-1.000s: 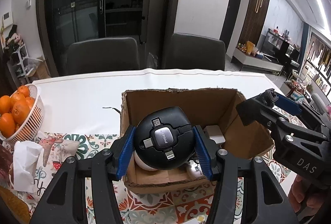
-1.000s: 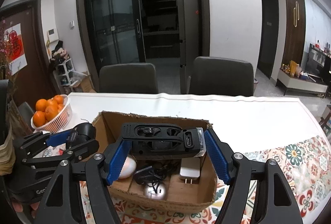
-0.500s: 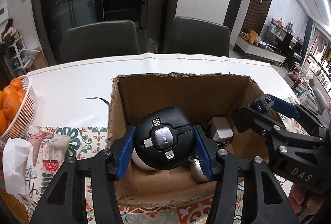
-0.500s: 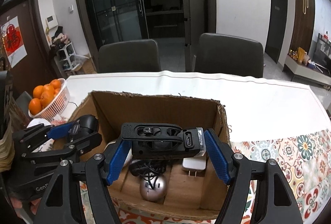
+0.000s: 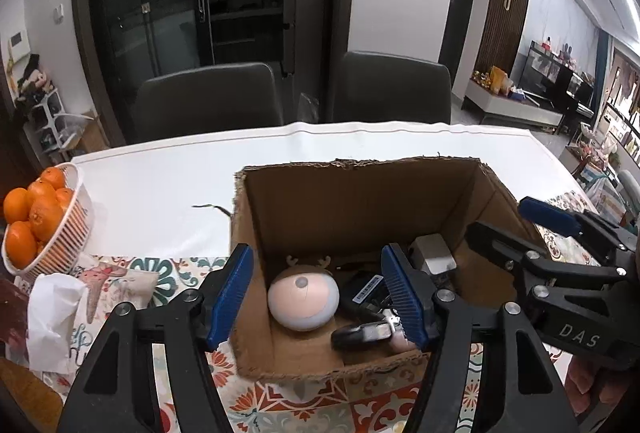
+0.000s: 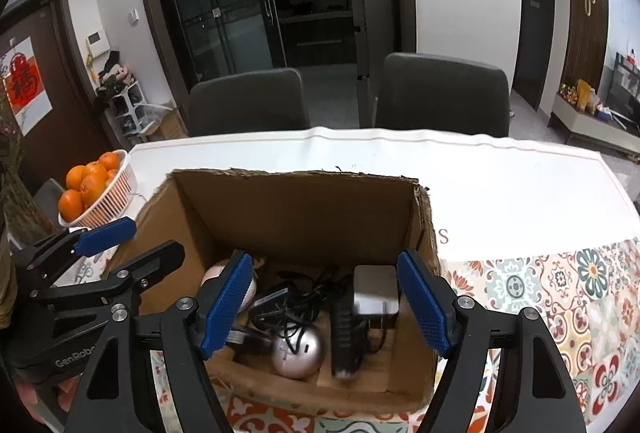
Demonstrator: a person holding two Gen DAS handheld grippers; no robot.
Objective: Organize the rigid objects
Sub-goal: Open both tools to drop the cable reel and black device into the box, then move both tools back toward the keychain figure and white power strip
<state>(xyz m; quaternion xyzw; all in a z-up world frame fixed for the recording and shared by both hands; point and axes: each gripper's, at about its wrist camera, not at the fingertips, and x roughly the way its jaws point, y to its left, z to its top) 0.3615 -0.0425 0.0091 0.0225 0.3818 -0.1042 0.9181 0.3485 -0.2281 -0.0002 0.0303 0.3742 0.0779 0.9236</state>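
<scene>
An open cardboard box sits on the table. Inside lie a white-pink round reindeer gadget, a white charger, a silver mouse, a black bar-shaped device and tangled black cables. My left gripper is open and empty over the box's front left. My right gripper is open and empty over the box's front. Each gripper shows in the other's view, the right one and the left one.
A white basket of oranges stands at the left. A crumpled tissue lies front left on the patterned mat. Two dark chairs stand behind the white table.
Both grippers opened over the box. The left one let go of the round black cable adapter and the right one let go of the black bar-shaped device, which now lies in the box.
</scene>
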